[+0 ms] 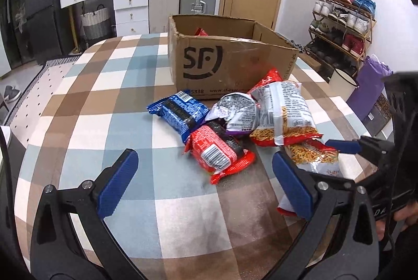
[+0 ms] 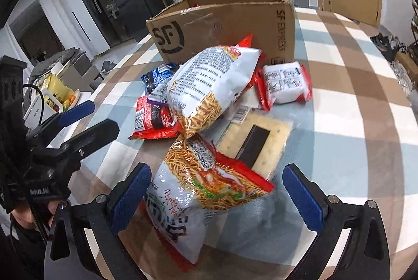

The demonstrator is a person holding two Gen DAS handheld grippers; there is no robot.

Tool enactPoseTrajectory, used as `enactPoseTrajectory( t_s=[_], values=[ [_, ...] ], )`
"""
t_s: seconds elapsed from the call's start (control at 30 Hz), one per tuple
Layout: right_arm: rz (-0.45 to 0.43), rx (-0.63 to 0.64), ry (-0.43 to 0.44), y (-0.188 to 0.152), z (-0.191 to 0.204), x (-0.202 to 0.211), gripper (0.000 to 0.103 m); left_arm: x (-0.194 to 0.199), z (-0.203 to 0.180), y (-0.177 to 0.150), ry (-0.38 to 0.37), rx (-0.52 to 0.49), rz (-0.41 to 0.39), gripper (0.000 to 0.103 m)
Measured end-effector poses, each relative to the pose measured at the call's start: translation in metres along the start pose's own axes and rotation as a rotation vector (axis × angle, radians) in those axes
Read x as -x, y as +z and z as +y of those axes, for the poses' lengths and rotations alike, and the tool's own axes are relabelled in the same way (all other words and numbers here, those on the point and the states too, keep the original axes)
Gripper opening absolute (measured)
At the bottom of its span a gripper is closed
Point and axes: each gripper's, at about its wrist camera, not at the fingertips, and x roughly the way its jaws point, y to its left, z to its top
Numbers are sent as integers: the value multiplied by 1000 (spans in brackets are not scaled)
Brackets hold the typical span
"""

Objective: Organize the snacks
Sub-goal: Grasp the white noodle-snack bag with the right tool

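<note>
Surface: checked tablecloth (image 1: 109,107).
Box: open cardboard box (image 1: 224,63) at the far side of the table, a red packet (image 1: 200,32) showing inside.
Snacks: heap just in front of the box, including a blue packet (image 1: 180,112), a red packet with barcode (image 1: 219,152), two noodle-snack bags (image 2: 209,86) (image 2: 198,188) and a cracker pack (image 2: 258,141).
Left gripper (image 1: 205,182): jaws spread wide, empty, near the heap.
Right gripper (image 2: 216,197): jaws released, standing either side of the nearest noodle-snack bag; not clamped.

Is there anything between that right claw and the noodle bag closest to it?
Nothing visible. The right claw is open, and the noodle bag already lies between its fingers on the table. Another noodle bag leans just beyond it, toward the box, not in the way.
</note>
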Motion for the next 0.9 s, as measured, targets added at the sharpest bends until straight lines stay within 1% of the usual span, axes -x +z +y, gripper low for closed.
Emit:
enactPoseTrajectory(
  t_s=[0.07,0.2,0.27,0.3,0.37,0.4,0.53,0.63,0.73,0.77,0.8,0.83,0.9],
  values=[
    [4,3,3,-1,1,-2,102,-3,4,0,-2,18,6,102],
    [18,34,-5,-5,5,-6,101,-4,6,0,-5,22,10,102],
    [23,44,2,-7,6,-6,94,-5,7,0,-6,22,9,102],
    [18,44,19,-8,6,-4,92,-5,6,0,-6,21,9,102],
    [14,40,54,-9,4,-3,81,-6,7,-1,-7,17,9,102],
    [14,39,72,-9,4,-2,80,-7,7,-2,-6,16,10,102],
    [10,66,71,-10,6,3,76,-9,7,-3,-7,17,15,102],
    [-3,66,91,-8,4,9,70,-10,7,-3,-8,15,13,102],
    [-22,69,97,-7,0,17,59,-10,9,-4,-9,24,14,102],
    [-27,72,103,-7,-2,20,48,-11,9,-3,-11,27,14,102],
    [-38,74,111,-6,-3,24,43,-12,10,-4,-11,28,14,102],
    [-40,69,120,-5,-5,27,41,-12,10,-4,-9,28,15,102],
    [-44,84,103,-4,-7,30,40,-13,9,-4,-9,29,20,102]
  ],
)
